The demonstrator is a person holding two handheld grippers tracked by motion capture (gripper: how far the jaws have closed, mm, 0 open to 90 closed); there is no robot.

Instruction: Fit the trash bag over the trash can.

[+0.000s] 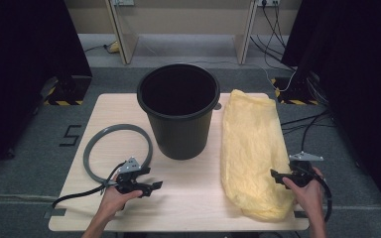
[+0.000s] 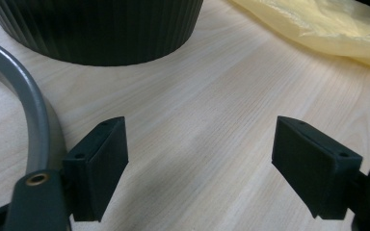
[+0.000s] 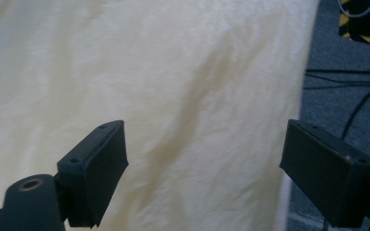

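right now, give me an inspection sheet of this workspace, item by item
surface: light wooden table, bare between the things on it
job's things: black bin upright and empty at the middle back; yellow bag lying flat along the right side; grey ring flat on the left, beside the bin
clutter: nothing seen
grippers: left tool open over bare wood near the ring; right tool open at the bag's right edge, nothing between the jaws
cables: one trails from each tool; more lie on the floor behind and to the right
surroundings: grey carpet, wooden frame legs at the back, black and yellow striped bases either side
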